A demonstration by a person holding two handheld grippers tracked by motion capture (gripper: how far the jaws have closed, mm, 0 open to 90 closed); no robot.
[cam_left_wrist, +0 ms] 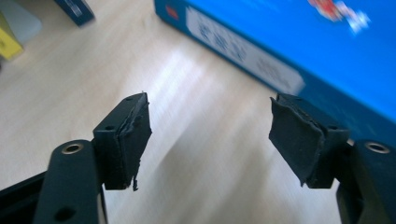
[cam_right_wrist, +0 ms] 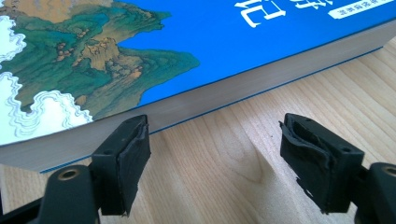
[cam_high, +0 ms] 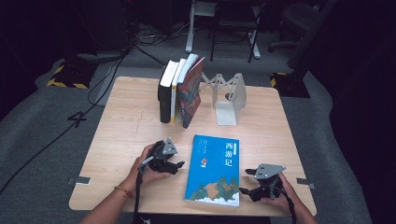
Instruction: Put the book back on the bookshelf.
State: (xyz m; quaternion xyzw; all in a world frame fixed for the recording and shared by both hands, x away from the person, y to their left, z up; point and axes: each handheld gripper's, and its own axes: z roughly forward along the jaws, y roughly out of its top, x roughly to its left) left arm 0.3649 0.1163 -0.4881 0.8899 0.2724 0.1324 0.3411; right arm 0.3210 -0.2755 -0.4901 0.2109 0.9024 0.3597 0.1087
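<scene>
Flat on the worktop (cam_high: 126, 121), the blue book (cam_high: 215, 168) lies between both grippers, long axis running away from the person, the right gripper (cam_high: 247, 183) nearer its edge than the left gripper (cam_high: 179, 167), both sets of fingers open and empty.

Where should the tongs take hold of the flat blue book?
Grip the blue book by its long page edge, from the right tongs' side. It lies flat on the table, and that thick edge already faces the open tongs.

row of upright books (cam_high: 180, 91) at table's (cam_high: 130, 121) far edge, white bookend (cam_high: 229, 98) beside.
</scene>
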